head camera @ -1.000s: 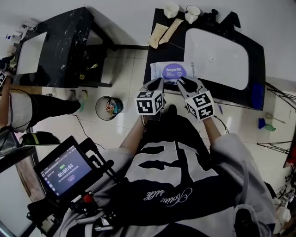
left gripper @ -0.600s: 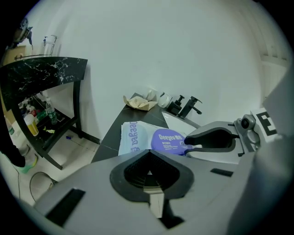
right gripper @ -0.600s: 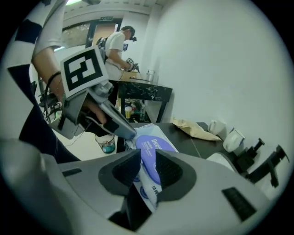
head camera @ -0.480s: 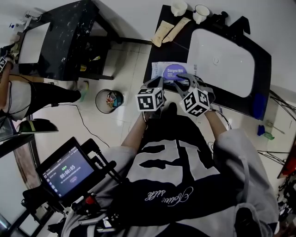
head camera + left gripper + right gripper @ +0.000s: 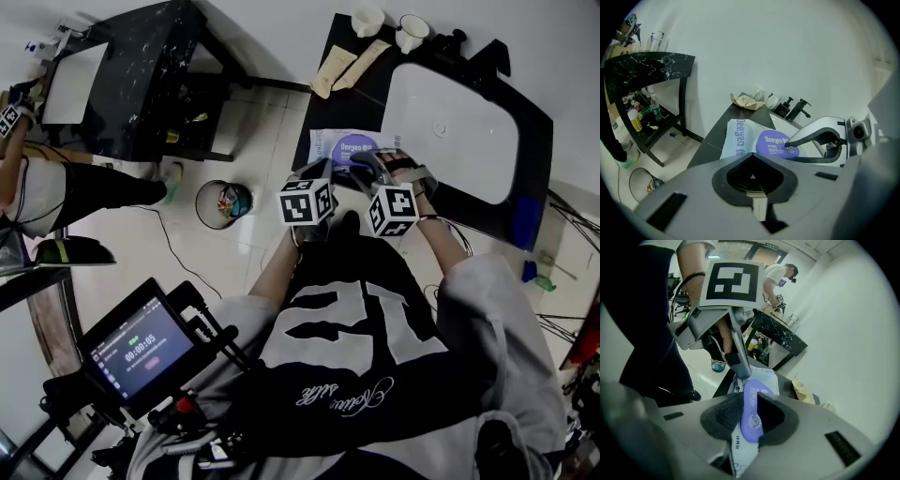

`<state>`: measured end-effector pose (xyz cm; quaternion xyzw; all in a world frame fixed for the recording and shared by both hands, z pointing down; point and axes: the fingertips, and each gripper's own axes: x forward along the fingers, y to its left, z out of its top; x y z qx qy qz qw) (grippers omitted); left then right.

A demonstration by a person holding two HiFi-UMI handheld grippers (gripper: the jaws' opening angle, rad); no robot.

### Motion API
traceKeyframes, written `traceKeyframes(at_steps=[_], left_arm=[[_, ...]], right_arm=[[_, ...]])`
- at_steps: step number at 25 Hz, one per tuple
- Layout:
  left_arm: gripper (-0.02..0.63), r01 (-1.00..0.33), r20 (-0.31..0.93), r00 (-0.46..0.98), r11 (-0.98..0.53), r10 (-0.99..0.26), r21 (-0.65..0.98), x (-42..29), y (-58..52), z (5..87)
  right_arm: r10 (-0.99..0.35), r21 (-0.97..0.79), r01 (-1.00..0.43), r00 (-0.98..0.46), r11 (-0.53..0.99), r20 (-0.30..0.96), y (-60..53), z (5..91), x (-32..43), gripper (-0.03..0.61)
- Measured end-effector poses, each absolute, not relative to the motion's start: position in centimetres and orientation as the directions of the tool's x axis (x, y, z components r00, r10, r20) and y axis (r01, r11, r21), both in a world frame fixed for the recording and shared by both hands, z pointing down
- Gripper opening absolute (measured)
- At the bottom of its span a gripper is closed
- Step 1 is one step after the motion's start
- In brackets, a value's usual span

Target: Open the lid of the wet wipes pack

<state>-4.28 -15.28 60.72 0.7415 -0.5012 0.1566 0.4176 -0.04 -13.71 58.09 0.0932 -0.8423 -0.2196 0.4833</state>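
Note:
The wet wipes pack [image 5: 325,142] lies flat on the black counter [image 5: 314,103], left of the sink; its round purple lid [image 5: 355,148] faces up. My right gripper [image 5: 371,161] is turned sideways over the pack. In the right gripper view its jaws [image 5: 751,416] close on the lid [image 5: 752,411]. In the left gripper view the right gripper's fingers [image 5: 813,134] meet at the lid's [image 5: 774,143] right edge. My left gripper [image 5: 323,170] is shut, its tip resting on the pack's near edge [image 5: 761,377]. Nothing sits in its jaws [image 5: 751,157].
A white sink [image 5: 450,122] with a black faucet [image 5: 469,47] fills the counter's right. Two cups [image 5: 367,19] and brown sachets [image 5: 342,64] stand at the back. A waste bin [image 5: 223,202] and black marble table [image 5: 131,75] are left; another person [image 5: 37,187] stands there.
My right gripper has swung left and turned sideways, coming from beside the pack onto the purple lid. The left gripper has stayed at the pack's near edge.

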Motion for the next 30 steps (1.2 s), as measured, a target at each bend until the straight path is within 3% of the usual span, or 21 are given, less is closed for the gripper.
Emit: traceKeyframes(at_steps=[4, 14, 20, 30], left_arm=[[-0.002, -0.875, 0.651, 0.445, -0.146, -0.615, 0.461, -4.3, -15.4, 60.8], [-0.002, -0.880, 0.649, 0.442, -0.159, -0.620, 0.448, -4.3, -15.5, 60.9], [-0.002, -0.883, 0.641, 0.437, -0.163, -0.631, 0.441, -4.2, -15.6, 61.0], [-0.002, -0.878, 0.635, 0.445, -0.167, -0.631, 0.449, -4.2, -15.5, 61.2]], right_arm=[[-0.330, 0.404, 0.027, -0.529, 0.914, 0.782, -13.8, 58.2, 0.1, 0.087], [-0.353, 0.481, 0.146, -0.505, 0.865, 0.788, -13.7, 59.2, -0.1, 0.087], [-0.346, 0.439, 0.060, -0.524, 0.897, 0.778, -14.3, 59.1, 0.0, 0.087], [-0.349, 0.441, 0.043, -0.544, 0.896, 0.763, -14.3, 58.9, -0.1, 0.086]])
